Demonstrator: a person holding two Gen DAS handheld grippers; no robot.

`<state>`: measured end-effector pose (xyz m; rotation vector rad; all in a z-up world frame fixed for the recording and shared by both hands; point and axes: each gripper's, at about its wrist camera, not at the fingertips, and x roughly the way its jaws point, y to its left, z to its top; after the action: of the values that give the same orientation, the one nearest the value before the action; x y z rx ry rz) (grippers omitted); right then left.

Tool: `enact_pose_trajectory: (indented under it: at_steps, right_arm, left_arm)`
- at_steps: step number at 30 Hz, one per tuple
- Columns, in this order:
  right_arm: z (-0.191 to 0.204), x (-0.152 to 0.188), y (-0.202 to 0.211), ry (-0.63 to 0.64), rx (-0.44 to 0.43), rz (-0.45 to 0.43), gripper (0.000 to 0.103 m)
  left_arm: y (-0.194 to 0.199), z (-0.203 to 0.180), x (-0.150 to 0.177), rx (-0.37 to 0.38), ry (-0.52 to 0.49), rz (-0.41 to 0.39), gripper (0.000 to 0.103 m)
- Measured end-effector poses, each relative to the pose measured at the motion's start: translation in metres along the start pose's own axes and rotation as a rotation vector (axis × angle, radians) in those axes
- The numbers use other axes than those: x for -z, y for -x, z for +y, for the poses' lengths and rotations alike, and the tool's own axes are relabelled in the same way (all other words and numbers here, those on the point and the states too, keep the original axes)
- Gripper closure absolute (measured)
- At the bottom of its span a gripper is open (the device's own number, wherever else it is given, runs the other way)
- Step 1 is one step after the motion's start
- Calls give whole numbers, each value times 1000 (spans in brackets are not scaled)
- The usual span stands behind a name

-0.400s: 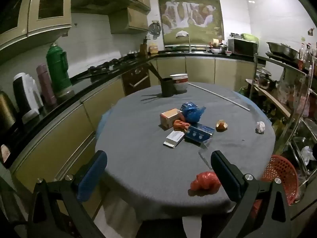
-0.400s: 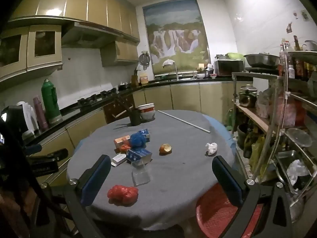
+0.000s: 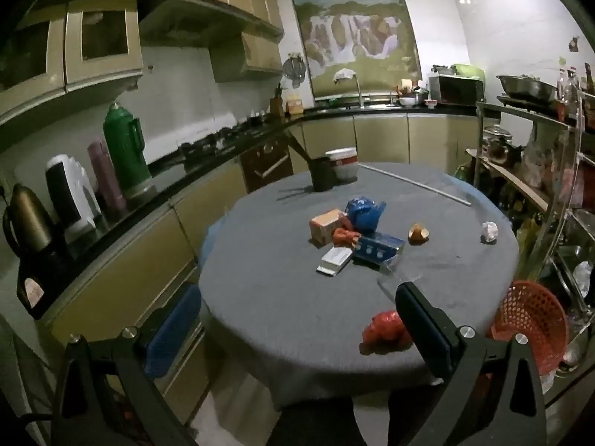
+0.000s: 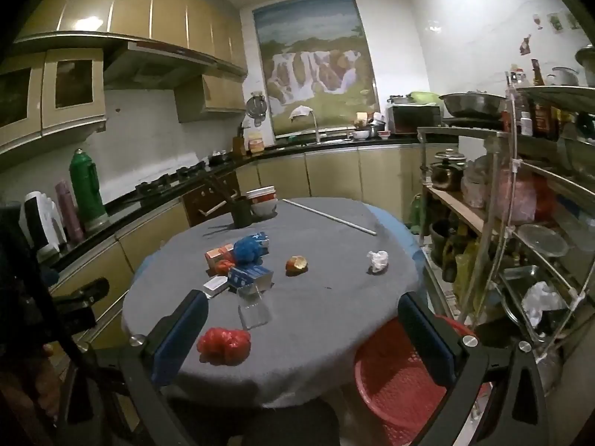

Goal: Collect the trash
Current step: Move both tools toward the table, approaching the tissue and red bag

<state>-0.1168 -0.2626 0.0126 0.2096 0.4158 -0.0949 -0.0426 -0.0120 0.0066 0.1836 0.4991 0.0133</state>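
Trash lies scattered on a round grey-clothed table (image 3: 282,297) (image 4: 334,286). A crumpled red bag (image 3: 385,329) (image 4: 223,345) sits near the front edge. In the middle lie a blue bag (image 3: 364,210) (image 4: 249,249), an orange carton (image 3: 325,225) (image 4: 217,256), a blue box (image 3: 379,247) (image 4: 249,275), a white box (image 3: 334,260) and clear plastic packaging (image 4: 254,306). A fruit scrap (image 3: 418,232) (image 4: 296,264) and a white paper wad (image 3: 489,231) (image 4: 378,260) lie to the right. A red basket (image 3: 531,319) (image 4: 398,383) stands beside the table. My left gripper (image 3: 297,338) and right gripper (image 4: 305,338) both hang open and empty before the table's front edge.
A dark cup (image 3: 323,178) and stacked bowls (image 3: 344,163) stand at the table's far side, with a thin white rod (image 3: 416,184) lying nearby. Flasks and kettles (image 3: 122,152) line the left counter. A cluttered metal rack (image 4: 520,223) stands to the right.
Both views have shifted slightly: the table appears a little farther right and lower in the left wrist view. The trash on the table has not moved and both grippers stay open.
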Motion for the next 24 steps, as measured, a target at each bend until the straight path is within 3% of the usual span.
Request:
enact_pose_trajectory:
  at_steps: [11, 24]
  right_arm:
    - [-24, 3, -2, -48, 31, 40, 0]
    - [-14, 5, -6, -35, 34, 49, 0]
  left_arm:
    - [7, -17, -1, 31, -39, 1, 0]
    - [-2, -17, 1, 32, -36, 41, 0]
